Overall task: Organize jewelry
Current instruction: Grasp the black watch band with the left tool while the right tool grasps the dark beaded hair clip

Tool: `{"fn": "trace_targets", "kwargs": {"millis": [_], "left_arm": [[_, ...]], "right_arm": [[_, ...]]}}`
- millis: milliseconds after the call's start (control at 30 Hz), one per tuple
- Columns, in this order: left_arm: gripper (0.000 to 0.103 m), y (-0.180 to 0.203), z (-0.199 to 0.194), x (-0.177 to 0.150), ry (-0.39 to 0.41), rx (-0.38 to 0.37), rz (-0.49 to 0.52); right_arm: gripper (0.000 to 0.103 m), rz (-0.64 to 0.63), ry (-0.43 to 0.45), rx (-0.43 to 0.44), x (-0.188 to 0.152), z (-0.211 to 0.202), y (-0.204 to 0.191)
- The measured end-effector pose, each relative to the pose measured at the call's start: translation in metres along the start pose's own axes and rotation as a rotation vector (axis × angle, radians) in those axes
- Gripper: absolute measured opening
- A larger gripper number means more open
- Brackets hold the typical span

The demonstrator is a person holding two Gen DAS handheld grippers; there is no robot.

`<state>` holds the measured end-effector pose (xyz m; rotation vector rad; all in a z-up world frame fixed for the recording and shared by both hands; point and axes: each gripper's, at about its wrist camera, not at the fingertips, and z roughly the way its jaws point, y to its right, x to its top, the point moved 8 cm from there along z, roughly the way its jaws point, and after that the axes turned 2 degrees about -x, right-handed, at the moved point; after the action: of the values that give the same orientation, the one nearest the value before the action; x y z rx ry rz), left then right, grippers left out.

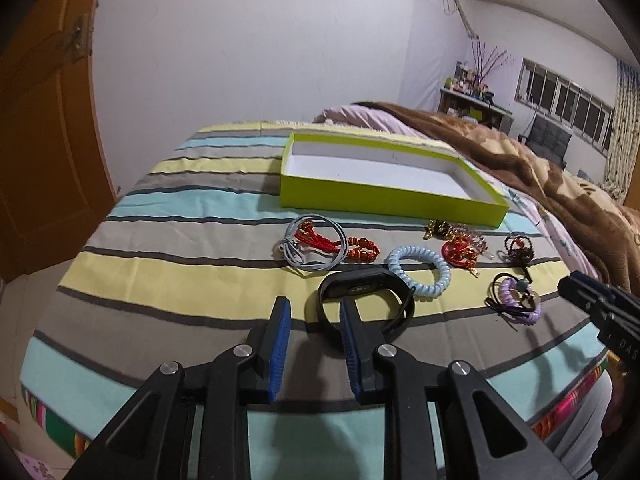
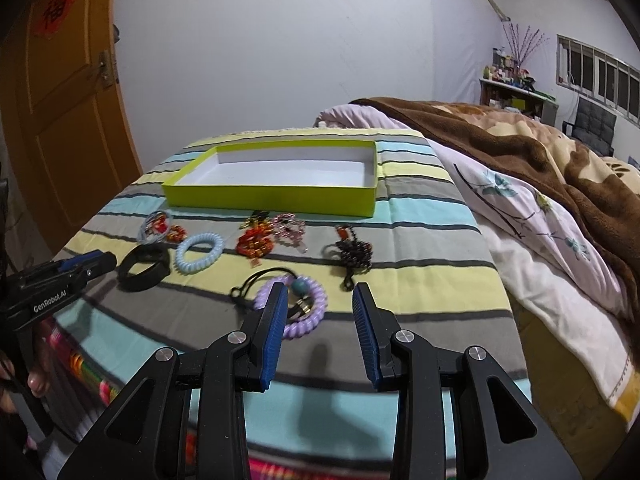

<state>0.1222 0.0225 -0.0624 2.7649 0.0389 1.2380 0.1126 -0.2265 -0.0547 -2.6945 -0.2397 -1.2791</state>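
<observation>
A striped bedspread [image 2: 420, 216] carries a lime-green box [image 2: 272, 196], black wristband [image 2: 144, 266], coil hair ties [image 2: 200, 258] and beaded bracelets [image 2: 256, 242].

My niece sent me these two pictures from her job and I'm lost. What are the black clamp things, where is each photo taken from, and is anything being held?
No robot here: a person carries handheld tongs, one per hand, each with a wide-angle camera looking along its blue-padded fingers. One picture looks from the left tongs, the other from the right tongs. Both are open and hold nothing. On the striped bedspread lie an empty lime-green box, a black wristband at the left tongs, a pale blue coil bracelet, a purple coil bracelet at the right tongs, and beaded pieces.
</observation>
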Motion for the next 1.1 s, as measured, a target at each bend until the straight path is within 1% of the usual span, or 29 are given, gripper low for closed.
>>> {"fn": "trace_targets", "kwargs": {"millis": [200,300,400,667,833,867,967,1067,1100], "left_arm": [[0.025,0.003,0.024,0.003,-0.058,0.001,0.015],[0.025,0.005,0.032,0.004,-0.072,0.001,0.023],[0.025,0.007,0.037,0.005,-0.082,-0.003,0.027],[0.024,0.010,0.042,0.007,-0.113,0.020,0.060],[0.017,0.011,0.042,0.007,-0.122,0.029,0.069],[0.013,0.010,0.043,0.008,-0.122,0.035,0.068],[0.011,0.006,0.043,0.008,-0.129,0.020,0.046],[0.005,0.005,0.041,0.009,-0.129,0.015,0.042],[0.005,0.005,0.040,0.009,-0.127,0.013,0.043]], "right_arm": [[0.035,0.004,-0.067,0.005,0.007,0.026,0.013],[0.035,0.012,-0.096,0.016,0.011,0.039,0.017],[0.035,0.015,-0.125,0.020,0.015,0.051,0.020],[0.035,0.026,-0.207,0.026,0.015,0.071,0.022],[0.034,0.032,-0.232,0.032,0.016,0.074,0.021],[0.026,0.035,-0.233,0.036,0.016,0.074,0.022],[0.026,0.039,-0.235,0.036,0.016,0.072,0.022],[0.026,0.041,-0.229,0.037,0.017,0.071,0.021],[0.025,0.044,-0.223,0.040,0.018,0.068,0.020]]}}
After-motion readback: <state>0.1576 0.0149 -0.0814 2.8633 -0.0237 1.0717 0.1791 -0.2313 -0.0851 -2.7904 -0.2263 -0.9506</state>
